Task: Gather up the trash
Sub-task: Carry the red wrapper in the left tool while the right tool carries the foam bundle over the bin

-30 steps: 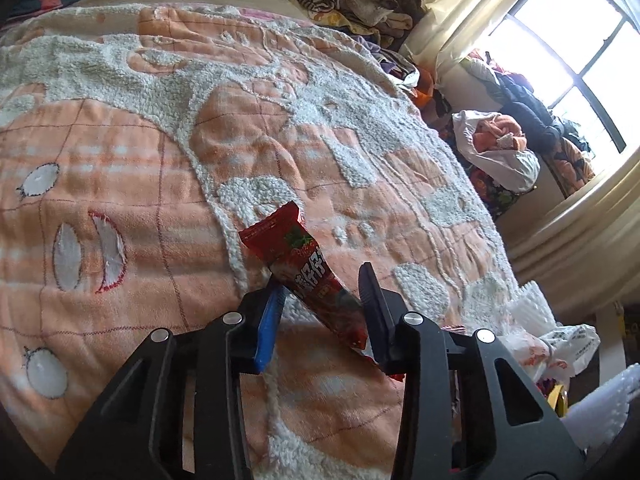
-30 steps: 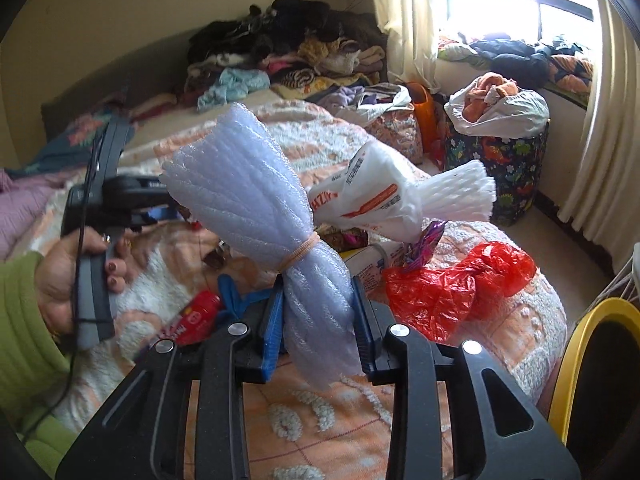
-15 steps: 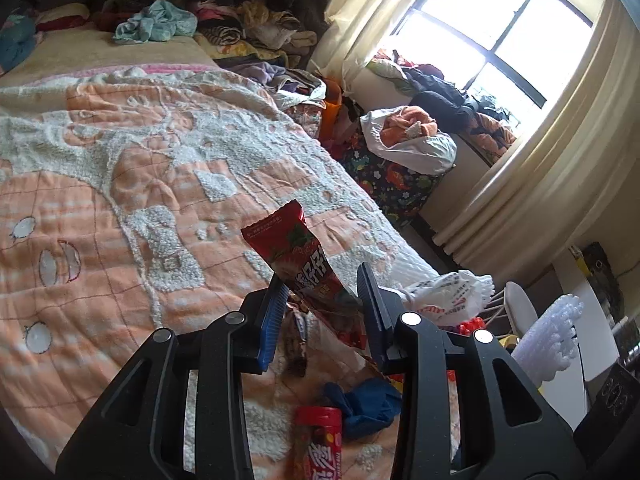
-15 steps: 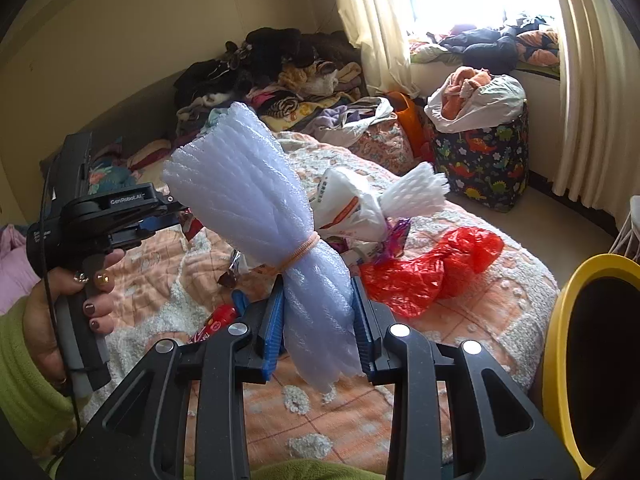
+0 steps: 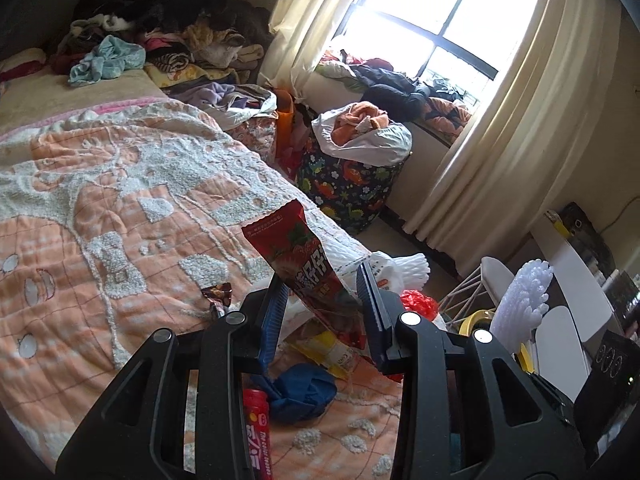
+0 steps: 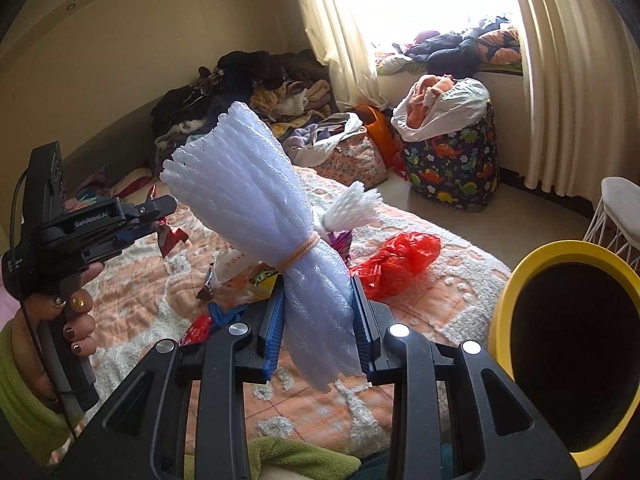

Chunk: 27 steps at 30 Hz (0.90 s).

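My left gripper (image 5: 322,292) is shut on a red snack wrapper (image 5: 298,256) that sticks up between its blue pads, above the bed. In the right wrist view the same gripper (image 6: 132,220) shows at the left in a hand, with the wrapper at its tip. My right gripper (image 6: 318,312) is shut on a bundle of white foam netting (image 6: 256,196) tied with a rubber band; the bundle (image 5: 520,300) also shows at the right of the left wrist view. A yellow-rimmed bin (image 6: 516,280) stands at the right, close beside the right gripper.
On the orange-and-white bedspread (image 5: 100,200) lie a red plastic bag (image 6: 396,260), a white foam net (image 6: 352,208), a blue cloth (image 5: 304,390), a red tube (image 5: 258,424) and small wrappers. A dinosaur-print hamper (image 6: 452,164) stands by the window. Clothes are piled at the bed's head.
Both grippers have lifted and swung toward the window side, each still holding its item. The yellow bin has come much closer in the right wrist view.
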Available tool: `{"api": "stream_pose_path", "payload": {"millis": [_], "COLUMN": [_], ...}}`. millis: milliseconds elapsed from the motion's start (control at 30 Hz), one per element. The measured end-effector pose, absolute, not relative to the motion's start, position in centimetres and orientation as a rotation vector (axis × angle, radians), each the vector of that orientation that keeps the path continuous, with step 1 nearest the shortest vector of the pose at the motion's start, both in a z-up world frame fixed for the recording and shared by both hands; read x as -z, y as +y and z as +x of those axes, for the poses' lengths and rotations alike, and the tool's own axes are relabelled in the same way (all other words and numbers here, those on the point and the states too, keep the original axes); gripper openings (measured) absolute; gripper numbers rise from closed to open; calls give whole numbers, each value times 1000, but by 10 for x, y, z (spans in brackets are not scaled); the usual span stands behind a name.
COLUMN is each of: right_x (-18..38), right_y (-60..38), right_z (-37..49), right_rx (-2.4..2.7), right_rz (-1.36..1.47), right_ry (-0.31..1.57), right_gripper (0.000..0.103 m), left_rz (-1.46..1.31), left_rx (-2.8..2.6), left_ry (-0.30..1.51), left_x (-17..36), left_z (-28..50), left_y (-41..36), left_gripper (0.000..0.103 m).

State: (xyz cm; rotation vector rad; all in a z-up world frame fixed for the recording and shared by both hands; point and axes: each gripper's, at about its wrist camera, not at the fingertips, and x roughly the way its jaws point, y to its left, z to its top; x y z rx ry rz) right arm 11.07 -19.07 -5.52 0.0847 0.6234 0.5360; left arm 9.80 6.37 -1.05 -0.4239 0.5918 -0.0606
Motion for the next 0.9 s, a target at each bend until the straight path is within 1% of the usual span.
{"api": "stream_pose_path", "payload": {"millis": [900], "right_x": [40], "right_y": [-287], "right_z": [110], "right_rx": [-385], "right_rz": [235], "right_ry": [563], "right_gripper": [29], "left_rz": [-289], "left_rx": [232], "left_ry": [595], "left_x": [-9], "left_z": [98], "left_y": [-40], "left_gripper": [28]}}
